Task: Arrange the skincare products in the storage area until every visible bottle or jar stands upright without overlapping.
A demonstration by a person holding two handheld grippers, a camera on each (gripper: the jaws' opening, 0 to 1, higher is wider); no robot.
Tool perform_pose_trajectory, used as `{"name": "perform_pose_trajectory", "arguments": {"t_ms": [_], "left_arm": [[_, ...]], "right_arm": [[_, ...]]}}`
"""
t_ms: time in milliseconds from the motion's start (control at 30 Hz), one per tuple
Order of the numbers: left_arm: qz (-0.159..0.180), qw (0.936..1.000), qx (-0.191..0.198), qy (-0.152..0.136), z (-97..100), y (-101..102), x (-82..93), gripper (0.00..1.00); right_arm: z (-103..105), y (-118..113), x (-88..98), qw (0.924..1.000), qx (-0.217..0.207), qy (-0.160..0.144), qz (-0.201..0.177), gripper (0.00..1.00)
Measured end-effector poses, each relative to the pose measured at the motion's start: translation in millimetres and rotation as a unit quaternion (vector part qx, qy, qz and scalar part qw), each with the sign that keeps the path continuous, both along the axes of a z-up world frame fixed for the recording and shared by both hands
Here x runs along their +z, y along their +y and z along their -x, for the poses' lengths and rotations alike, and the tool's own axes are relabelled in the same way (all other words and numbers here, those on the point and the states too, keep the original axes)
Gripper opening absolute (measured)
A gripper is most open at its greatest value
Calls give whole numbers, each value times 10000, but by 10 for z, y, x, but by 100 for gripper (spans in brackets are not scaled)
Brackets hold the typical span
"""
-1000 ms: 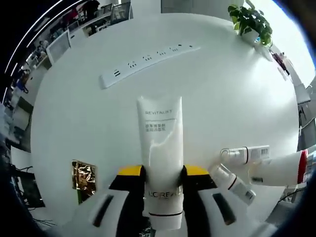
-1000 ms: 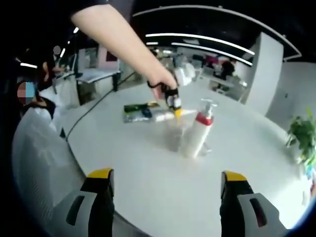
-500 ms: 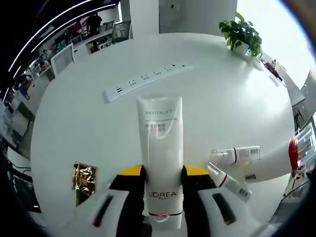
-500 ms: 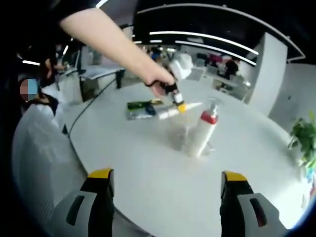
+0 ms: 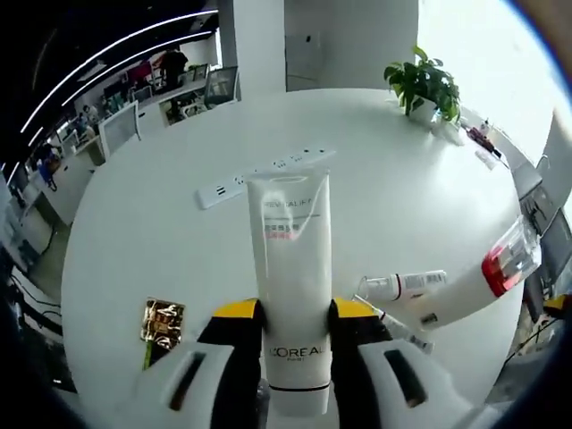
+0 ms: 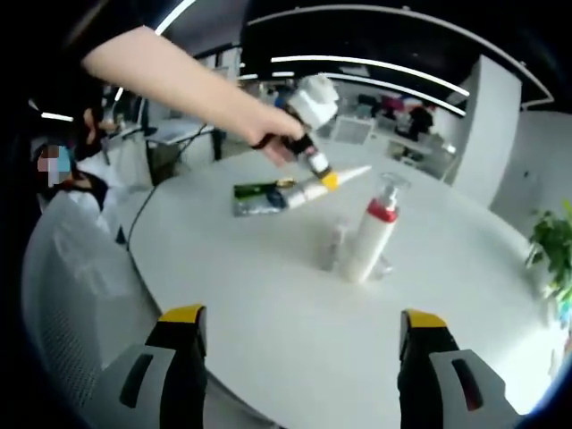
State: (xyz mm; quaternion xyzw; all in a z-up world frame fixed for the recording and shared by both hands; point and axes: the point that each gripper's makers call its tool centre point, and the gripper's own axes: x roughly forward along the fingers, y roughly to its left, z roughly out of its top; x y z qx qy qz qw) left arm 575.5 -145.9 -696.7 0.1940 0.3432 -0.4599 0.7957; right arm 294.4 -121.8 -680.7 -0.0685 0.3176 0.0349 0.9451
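The left hand-held gripper [image 5: 286, 323] pinches the tube [image 5: 289, 268] above the table [image 5: 143, 241]; the right hand-held gripper [image 6: 302, 335] is spread, holding nothing. The tube looks mid-carry. Next it must be stood on its cap beside the pump bottle [image 6: 368, 239], without overlap.

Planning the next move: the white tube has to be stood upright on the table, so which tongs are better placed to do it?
Left. The left tongs are shut on the white L'Oreal squeeze tube, lifted above the round white table. The right tongs are open and empty, back from the red-collared white pump bottle.
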Motion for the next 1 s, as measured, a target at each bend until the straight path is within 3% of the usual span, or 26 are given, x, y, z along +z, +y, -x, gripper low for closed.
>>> {"name": "perform_pose_trajectory", "arguments": {"t_ms": [733,1000], "left_arm": [[1026,9941,-97,-337,415,297,603,31],[1363,9889,-214,-545,650,420,870,31]], "right_arm": [[-15,190,20,9991,377,-56,-192,93],[-1,208,30,9980,332,-82,-531,89]]}}
